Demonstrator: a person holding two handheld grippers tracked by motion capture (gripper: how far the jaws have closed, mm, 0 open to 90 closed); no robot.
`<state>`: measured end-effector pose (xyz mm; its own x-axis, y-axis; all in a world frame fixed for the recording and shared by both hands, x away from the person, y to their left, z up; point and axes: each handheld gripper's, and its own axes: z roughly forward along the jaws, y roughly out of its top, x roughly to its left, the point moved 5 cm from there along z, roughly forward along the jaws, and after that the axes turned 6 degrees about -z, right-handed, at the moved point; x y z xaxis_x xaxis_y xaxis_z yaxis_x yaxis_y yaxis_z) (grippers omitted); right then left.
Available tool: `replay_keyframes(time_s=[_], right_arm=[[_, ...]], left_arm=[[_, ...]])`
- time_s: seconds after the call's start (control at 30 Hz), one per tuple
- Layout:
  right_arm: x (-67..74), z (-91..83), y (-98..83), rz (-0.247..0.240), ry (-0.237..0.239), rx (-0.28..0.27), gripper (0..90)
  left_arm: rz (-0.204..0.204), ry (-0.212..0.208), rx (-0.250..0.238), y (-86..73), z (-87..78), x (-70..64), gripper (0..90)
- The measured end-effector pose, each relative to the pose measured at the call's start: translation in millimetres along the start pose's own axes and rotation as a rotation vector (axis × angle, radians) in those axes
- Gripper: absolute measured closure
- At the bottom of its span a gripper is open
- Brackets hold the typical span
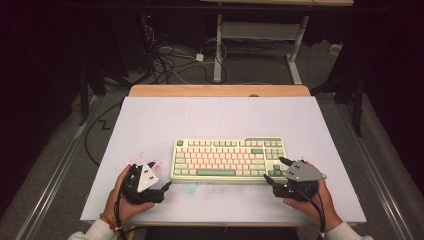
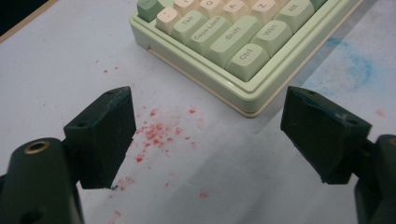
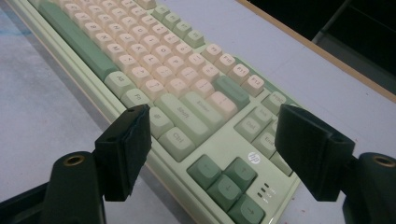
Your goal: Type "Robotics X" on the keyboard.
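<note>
A pale green keyboard (image 1: pixel 227 159) with cream and green keys lies across the middle of the white table top (image 1: pixel 150 120). My left gripper (image 1: pixel 161 175) rests low at the keyboard's front left corner (image 2: pixel 243 88), open, with bare table between its jaws. My right gripper (image 1: pixel 274 170) is at the keyboard's right end, open. In the right gripper view its jaws (image 3: pixel 215 126) stand wide on either side of the arrow keys (image 3: pixel 224 179) and the keyboard (image 3: pixel 154 70) runs away from them. Neither pair of pads touches the keyboard.
Red specks (image 2: pixel 156 133) mark the table by the left gripper, and a faint blue smear (image 2: pixel 357 65) lies in front of the keyboard. A wooden edge (image 1: pixel 220 90) borders the table's far side. Beyond it are cables (image 1: pixel 167 60) and desk legs (image 1: pixel 218 50) on the floor.
</note>
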<state>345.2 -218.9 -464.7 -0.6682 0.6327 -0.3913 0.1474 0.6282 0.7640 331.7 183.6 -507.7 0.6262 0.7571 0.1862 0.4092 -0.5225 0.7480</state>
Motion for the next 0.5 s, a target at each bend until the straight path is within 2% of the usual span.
replay_keyframes(time_s=[0.5], right_arm=[[-0.8, 13.3, 17.7, 0.004, 0.016, -0.004, 27.2]], left_arm=[[0.011, -0.006, 0.007, 1.7, 2.7, -1.8, 16.8]])
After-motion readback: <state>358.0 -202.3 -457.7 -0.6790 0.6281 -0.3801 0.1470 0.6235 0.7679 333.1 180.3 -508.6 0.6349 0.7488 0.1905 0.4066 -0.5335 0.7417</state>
